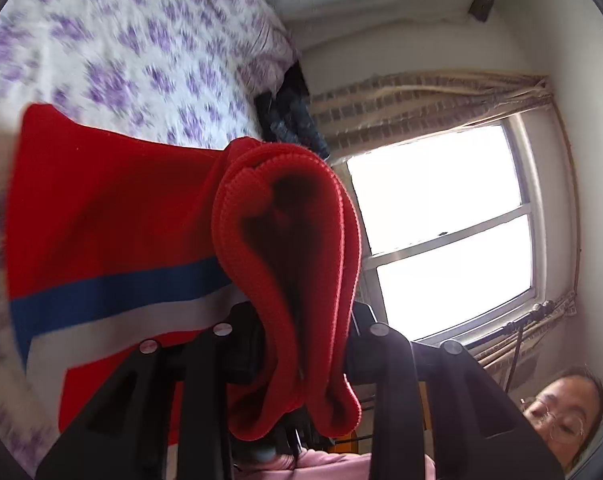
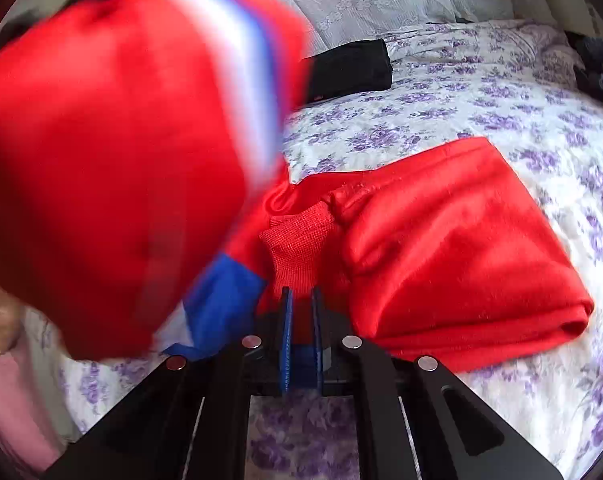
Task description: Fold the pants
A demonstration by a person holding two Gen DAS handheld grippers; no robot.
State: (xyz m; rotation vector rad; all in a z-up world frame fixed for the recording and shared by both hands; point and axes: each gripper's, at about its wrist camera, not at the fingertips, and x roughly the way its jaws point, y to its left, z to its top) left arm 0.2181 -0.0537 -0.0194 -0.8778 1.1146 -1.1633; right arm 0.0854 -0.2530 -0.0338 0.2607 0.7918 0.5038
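The pants are red with a blue and white side stripe. In the left wrist view my left gripper [image 1: 301, 360] is shut on their ribbed red cuff [image 1: 293, 264], which bulges over and hides the fingertips; the leg [image 1: 101, 216] hangs to the left, lifted above the bed. In the right wrist view my right gripper [image 2: 301, 300] is shut on the other ribbed cuff [image 2: 297, 248]. Folded red cloth [image 2: 461, 248] lies on the bed to the right, and the lifted, blurred leg [image 2: 121, 160] fills the left.
The bed [image 2: 481, 92] has a white sheet with purple flowers. A folded black garment [image 2: 349, 68] lies at its far side. Dark clothes [image 1: 293, 120] sit at the bed edge. A bright window [image 1: 453, 232] and the person's face [image 1: 557, 416] show in the left wrist view.
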